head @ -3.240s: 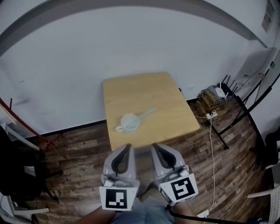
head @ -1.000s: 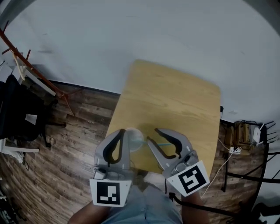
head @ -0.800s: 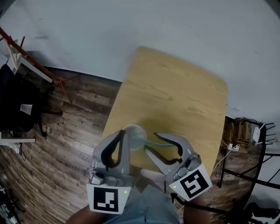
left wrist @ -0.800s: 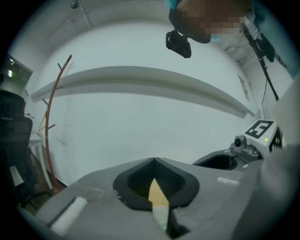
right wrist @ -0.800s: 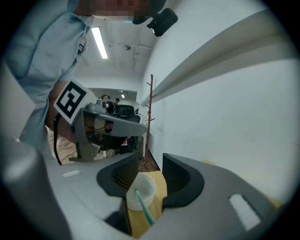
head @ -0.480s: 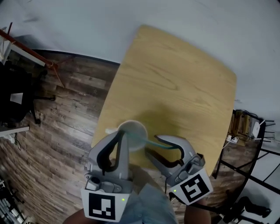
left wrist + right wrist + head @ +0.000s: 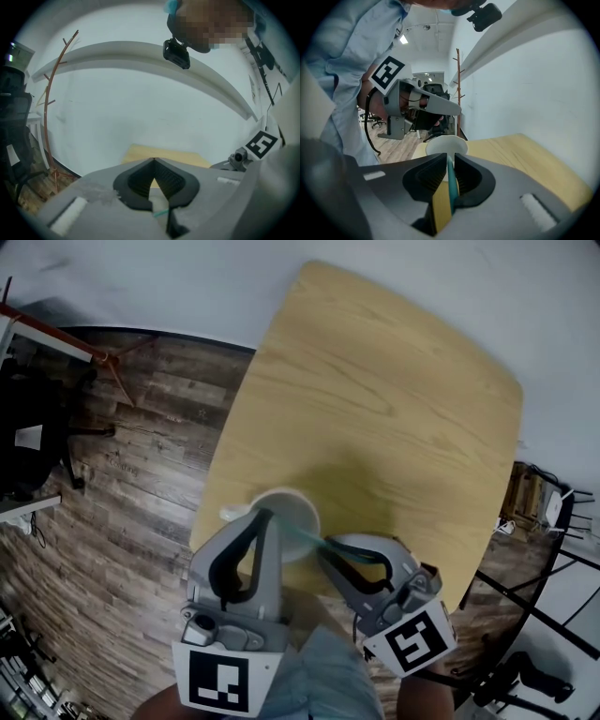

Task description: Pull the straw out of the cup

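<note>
A white cup (image 7: pixel 292 509) stands near the front left edge of the wooden table (image 7: pixel 394 409). A teal straw (image 7: pixel 310 539) leans out of it toward my right gripper (image 7: pixel 328 543). In the right gripper view the straw (image 7: pixel 451 187) runs up between the closing jaws of the right gripper (image 7: pixel 448 160) and fills the gap at the tips, with the cup (image 7: pixel 446 143) just beyond. My left gripper (image 7: pixel 265 514) hovers at the cup's left rim. In its own view the left gripper (image 7: pixel 153 160) has its tips together, and the cup (image 7: pixel 159 204) and straw (image 7: pixel 161 214) show below them.
The cup stands close to the table's near edge, with dark wooden floor (image 7: pixel 141 474) on the left. A thin red coat rack (image 7: pixel 103 357) stands by the white wall, and cables and a black frame (image 7: pixel 553 512) lie to the table's right.
Both grippers have come down and closer to the cup. The right jaws, spread wide a second ago, have narrowed onto the straw. The cup has stayed in place.
</note>
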